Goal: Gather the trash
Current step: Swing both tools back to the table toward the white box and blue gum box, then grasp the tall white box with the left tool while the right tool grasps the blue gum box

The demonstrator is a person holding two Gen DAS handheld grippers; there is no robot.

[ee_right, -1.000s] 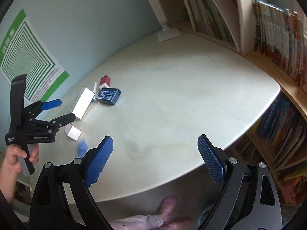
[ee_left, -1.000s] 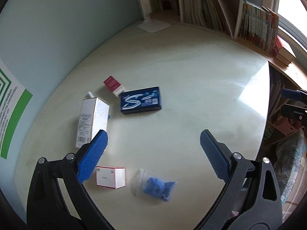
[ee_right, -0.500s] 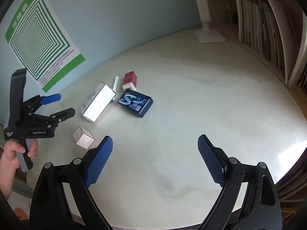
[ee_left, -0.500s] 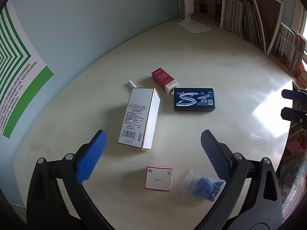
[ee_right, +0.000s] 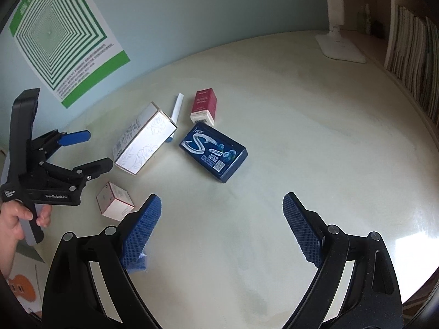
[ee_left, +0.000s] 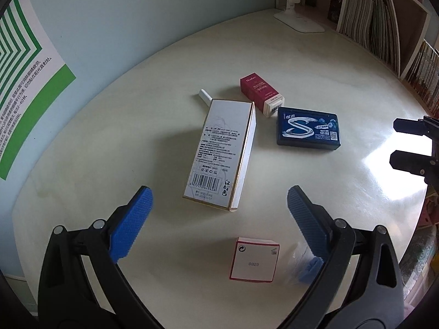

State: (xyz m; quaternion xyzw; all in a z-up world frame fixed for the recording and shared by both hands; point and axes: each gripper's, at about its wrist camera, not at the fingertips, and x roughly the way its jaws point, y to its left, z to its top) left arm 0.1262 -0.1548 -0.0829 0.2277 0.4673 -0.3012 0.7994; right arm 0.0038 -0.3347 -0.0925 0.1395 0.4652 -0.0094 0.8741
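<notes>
Trash sits bunched on the wall-side half of the table (ee_right: 315,150): tall white box (ee_left: 223,153), red box (ee_left: 260,91) & blue gum pack (ee_left: 308,126) packed close, white tube (ee_left: 205,96) wedged behind the tall box. Small white box (ee_left: 254,260) and plastic bag (ee_left: 300,264) lie apart nearer the edge, w/ a lane between them & the cluster. Table's right half is bare as far as lamp base (ee_right: 340,48) & bookshelf (ee_left: 381,24).

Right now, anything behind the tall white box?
Yes. A small white stick lies behind the tall white box, its near end hidden by the box; the right view shows a bit of blue there. The dark red box sits beside it.
</notes>
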